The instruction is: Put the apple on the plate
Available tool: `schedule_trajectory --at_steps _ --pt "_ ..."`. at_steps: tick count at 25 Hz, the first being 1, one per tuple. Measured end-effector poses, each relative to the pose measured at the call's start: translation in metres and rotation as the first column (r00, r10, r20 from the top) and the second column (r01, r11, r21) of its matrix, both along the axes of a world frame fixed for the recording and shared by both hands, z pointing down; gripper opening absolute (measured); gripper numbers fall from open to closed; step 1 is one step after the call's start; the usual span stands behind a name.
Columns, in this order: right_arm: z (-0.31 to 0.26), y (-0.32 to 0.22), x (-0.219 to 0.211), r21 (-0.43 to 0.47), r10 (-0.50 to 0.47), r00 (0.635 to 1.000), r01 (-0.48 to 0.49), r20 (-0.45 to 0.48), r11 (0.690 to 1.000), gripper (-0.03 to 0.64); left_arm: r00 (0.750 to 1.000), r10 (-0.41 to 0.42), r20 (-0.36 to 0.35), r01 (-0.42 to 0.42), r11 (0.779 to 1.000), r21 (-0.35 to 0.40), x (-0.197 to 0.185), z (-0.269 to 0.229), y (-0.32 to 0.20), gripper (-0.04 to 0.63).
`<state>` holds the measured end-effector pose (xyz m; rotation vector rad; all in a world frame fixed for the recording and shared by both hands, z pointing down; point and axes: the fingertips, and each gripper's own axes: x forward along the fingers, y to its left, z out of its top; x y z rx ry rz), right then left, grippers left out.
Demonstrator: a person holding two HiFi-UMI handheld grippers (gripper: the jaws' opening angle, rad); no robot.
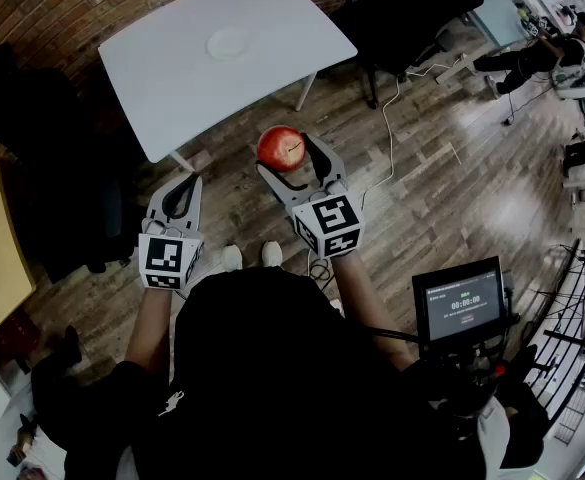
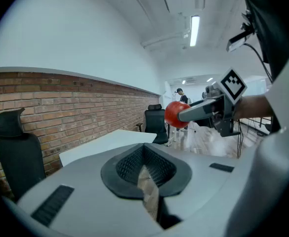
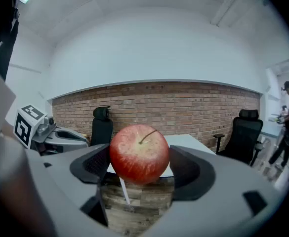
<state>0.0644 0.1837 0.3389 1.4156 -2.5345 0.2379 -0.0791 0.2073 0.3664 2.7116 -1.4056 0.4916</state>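
- Above the wooden floor (image 1: 442,168), just short of the counter's near edge: one red apple (image 1: 280,148), stem up, clamped between the widely spread jaws of the right gripper (image 1: 288,158).
- One white counter (image 1: 272,18), well ahead of the person; it carries one white plate (image 1: 229,42), the only thing on it.
- Left gripper (image 1: 177,190): jaws drawn nearly together, with nothing between them. It is held level with the right gripper and apart from it.
- Two grippers in all, each with one marker cube.
- Between apple and plate: bare counter top only.
- Two black office chairs (image 3: 101,125) (image 3: 245,132) against the brick wall (image 3: 184,107).
- One lit screen (image 1: 462,303) at the person's right; one white cable (image 1: 392,118) lies on the floor.
- One other person (image 1: 537,56) far off.
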Motion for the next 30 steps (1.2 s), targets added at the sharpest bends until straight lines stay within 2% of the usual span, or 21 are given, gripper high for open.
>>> schedule_trajectory --at_steps 17,30 --pt "0.001 0.000 0.000 0.011 -0.018 1.000 0.018 -0.002 1.000 0.373 1.000 -0.008 -0.013 0.008 1.000 0.004 0.002 0.005 -0.001 0.006" --pt "-0.003 -0.003 0.005 -0.012 0.027 0.999 -0.027 0.023 1.000 0.373 1.000 -0.014 -0.019 0.013 1.000 -0.016 -0.020 0.002 -0.010 0.006"
